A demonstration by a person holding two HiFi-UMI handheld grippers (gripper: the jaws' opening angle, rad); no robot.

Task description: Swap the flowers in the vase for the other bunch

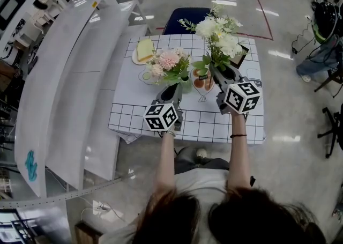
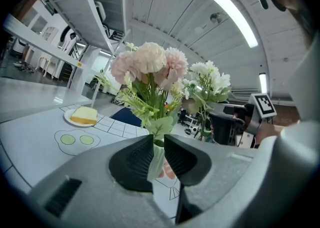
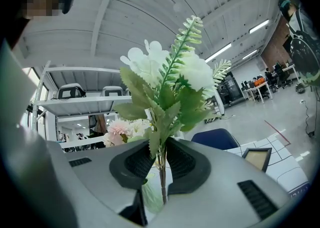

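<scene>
Holding the pink bunch (image 2: 150,69) only loosely in the left gripper (image 2: 159,142), jaws a little apart round the pale stems. Likely to sag or topple onto the checked table (image 1: 126,114) just left of the small round vessel (image 1: 199,79), seemingly the vase. Pinching the white bunch (image 3: 165,71) by its thin stem in the right gripper (image 3: 159,144), just right of that vessel and above it; easy to twist or slip if knocked. Risk of tangling both sets of leaves so near the vessel, and of tipping it while lowering stems. Beyond the vessel leftward, a plate with a yellow slice (image 1: 144,51); beyond rightward, a dark-framed square (image 1: 239,55); farther back, a blue chair (image 1: 187,19).
</scene>
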